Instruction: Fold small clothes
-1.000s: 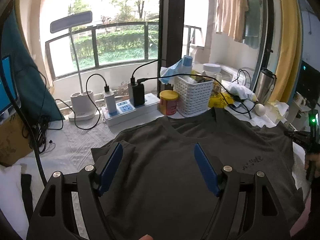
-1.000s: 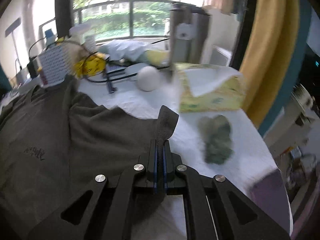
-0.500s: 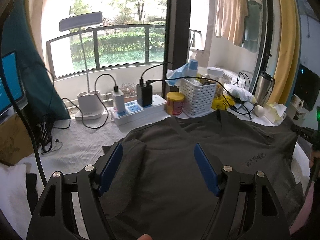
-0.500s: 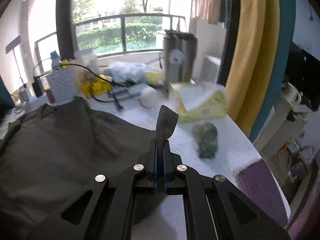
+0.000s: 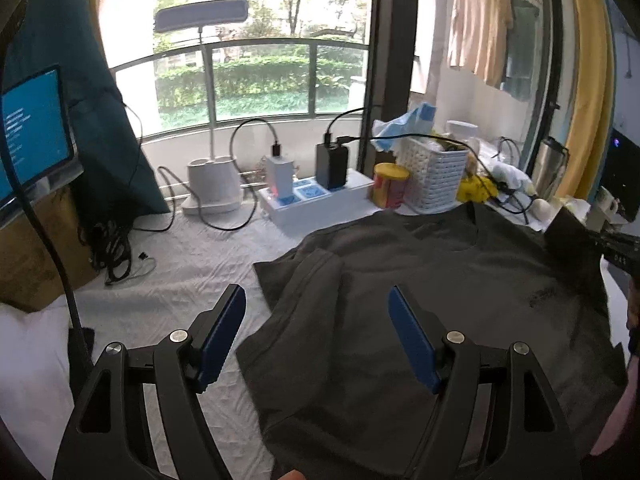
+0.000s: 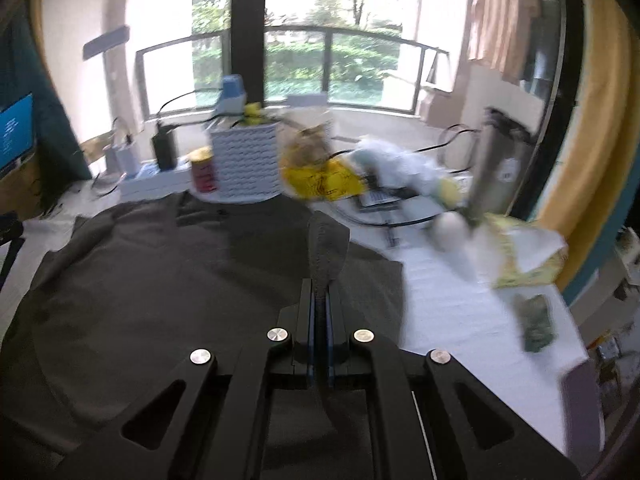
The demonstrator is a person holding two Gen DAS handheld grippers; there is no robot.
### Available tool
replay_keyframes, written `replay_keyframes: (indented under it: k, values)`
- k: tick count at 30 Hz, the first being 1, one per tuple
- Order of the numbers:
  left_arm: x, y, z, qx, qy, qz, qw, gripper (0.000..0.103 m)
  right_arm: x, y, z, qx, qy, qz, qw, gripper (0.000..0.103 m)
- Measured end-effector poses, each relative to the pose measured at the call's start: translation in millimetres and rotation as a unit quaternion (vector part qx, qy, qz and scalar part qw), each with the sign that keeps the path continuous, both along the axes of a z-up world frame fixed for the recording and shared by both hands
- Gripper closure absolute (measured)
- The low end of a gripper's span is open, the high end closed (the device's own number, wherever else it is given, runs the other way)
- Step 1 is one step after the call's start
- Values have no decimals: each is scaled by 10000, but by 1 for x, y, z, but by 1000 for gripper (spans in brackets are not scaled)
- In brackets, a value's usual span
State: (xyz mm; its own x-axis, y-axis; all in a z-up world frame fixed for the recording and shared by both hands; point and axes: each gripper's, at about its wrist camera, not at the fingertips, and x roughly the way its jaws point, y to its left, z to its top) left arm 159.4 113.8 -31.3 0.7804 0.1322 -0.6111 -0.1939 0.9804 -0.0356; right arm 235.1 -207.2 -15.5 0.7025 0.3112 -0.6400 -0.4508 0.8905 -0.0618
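Grey t-shirt (image 5: 420, 320) sleeve edge clenched in right gripper (image 6: 319, 304) jaws; left gripper (image 5: 316, 336) jaws released, bare cloth (image 5: 192, 272) leftward.

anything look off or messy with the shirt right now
Yes. The dark shirt does not lie flat: its left sleeve is folded over onto the body in a ridge. The right hand-held gripper is shut on a pinched edge, lifting that side. The left hand-held gripper is open above the cloth.
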Motion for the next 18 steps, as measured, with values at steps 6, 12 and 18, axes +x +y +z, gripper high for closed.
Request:
replay_keyframes:
  k: [6, 12, 18]
  values:
    - [-6, 15, -10, -422, -72, -86, 9990, 26, -4, 30, -27, 34, 313, 225, 9992, 99]
    - [-5, 17, -22, -704, 99, -97, 9974, 26, -2, 41, -46, 250, 665, 323, 9969, 98]
    - [-5, 19, -27, -861, 364, 4, 9956, 26, -16, 38, -49, 225, 908, 520, 9942, 53]
